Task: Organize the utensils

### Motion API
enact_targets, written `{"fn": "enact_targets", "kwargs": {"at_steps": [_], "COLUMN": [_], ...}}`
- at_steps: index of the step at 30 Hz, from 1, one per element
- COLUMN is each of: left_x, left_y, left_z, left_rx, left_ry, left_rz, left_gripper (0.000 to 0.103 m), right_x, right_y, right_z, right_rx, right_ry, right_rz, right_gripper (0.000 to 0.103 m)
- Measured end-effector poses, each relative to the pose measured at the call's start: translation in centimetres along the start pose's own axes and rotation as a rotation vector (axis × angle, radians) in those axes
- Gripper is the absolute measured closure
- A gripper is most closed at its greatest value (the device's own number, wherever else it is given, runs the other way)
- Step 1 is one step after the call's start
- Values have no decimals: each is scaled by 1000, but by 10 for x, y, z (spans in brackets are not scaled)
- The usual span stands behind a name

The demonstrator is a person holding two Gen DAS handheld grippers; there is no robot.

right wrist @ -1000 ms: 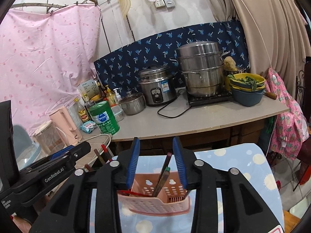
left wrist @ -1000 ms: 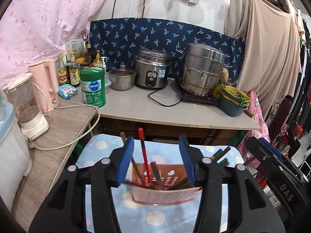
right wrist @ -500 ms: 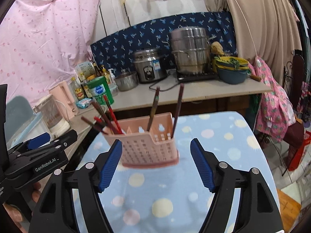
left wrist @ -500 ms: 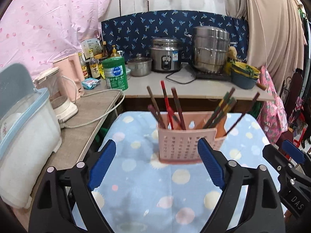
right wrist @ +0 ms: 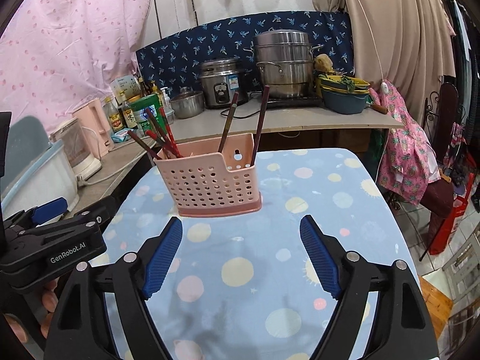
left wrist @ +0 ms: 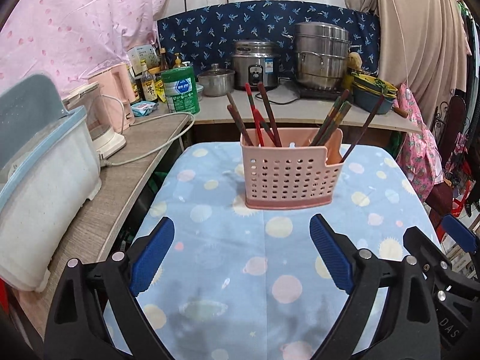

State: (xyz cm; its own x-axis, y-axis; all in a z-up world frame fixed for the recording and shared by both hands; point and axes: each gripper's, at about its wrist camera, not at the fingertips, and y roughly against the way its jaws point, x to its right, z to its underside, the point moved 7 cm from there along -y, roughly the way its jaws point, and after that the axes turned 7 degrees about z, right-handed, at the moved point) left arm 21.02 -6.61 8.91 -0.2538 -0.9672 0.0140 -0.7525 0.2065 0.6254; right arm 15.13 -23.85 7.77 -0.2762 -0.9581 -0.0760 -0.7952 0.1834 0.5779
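A pink perforated utensil basket (left wrist: 289,177) (right wrist: 214,184) stands upright on the blue spotted tablecloth (left wrist: 258,285). Several dark and red chopsticks (left wrist: 261,117) (right wrist: 162,135) lean out of its compartments. My left gripper (left wrist: 241,249) is a short way in front of the basket, its jaws still opening, with nothing between the blue pads. My right gripper (right wrist: 241,250) is likewise pulled back from the basket, jaws opening and empty. The right gripper's tip (left wrist: 459,234) shows at the right edge of the left wrist view. The left gripper (right wrist: 51,231) sits at the left of the right wrist view.
Behind the table runs a counter with a rice cooker (left wrist: 255,63), a steel steamer pot (left wrist: 321,55), a green tin (left wrist: 180,91), bottles and stacked bowls (left wrist: 373,94). A white and blue lidded bin (left wrist: 36,186) and a blender (left wrist: 99,120) stand on the left side shelf.
Both grippers opened and drew back from the basket, which went from being held between the pads to standing alone on the cloth, farther away.
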Motion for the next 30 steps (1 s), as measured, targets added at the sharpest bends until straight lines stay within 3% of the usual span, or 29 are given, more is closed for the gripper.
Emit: {"fn": "enact_targets", "kwargs": {"at_steps": [16,30], "left_x": [-9,-11], "left_y": [-8,-12], "left_z": [39,46], "left_rx": [-76,-99], "left_ry": [13,25], "left_rz": [-28,-26], "left_gripper": [8,8], "right_x": [-1,-6], "right_y": [0,-4], "right_z": [31,36], "right_rx": [-44,-53], "right_ry": [55,71], "right_rz": [61,74], "right_gripper": [15,7]}}
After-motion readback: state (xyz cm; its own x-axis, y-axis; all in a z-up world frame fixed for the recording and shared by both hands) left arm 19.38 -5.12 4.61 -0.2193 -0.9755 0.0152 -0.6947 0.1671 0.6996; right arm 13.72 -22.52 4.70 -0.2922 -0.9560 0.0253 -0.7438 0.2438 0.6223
